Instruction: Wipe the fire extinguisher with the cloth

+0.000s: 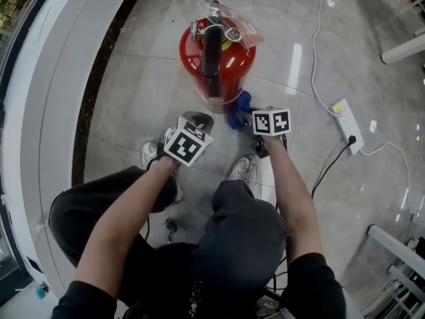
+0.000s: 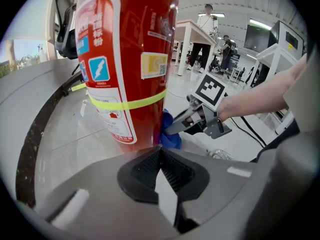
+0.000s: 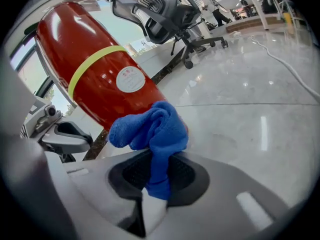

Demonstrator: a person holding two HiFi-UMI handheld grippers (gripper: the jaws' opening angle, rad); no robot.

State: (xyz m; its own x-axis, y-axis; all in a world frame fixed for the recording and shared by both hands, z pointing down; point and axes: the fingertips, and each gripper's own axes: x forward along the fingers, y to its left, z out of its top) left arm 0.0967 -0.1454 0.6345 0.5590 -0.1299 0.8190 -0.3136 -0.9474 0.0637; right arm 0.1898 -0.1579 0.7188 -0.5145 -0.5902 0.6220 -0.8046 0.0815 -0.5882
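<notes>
A red fire extinguisher stands upright on the grey floor, with a black handle and hose on top. My right gripper is shut on a blue cloth, which bunches ahead of the jaws against the low part of the red body. In the left gripper view the cloth lies against the cylinder's lower right side, near its base, with the right gripper behind it. My left gripper is shut and empty, close to the extinguisher's foot. In the head view both grippers sit just in front of the extinguisher.
A white power strip with cables lies on the floor to the right. A curved white ledge with a dark border runs along the left. My shoes are planted behind the grippers. An office chair stands beyond the extinguisher.
</notes>
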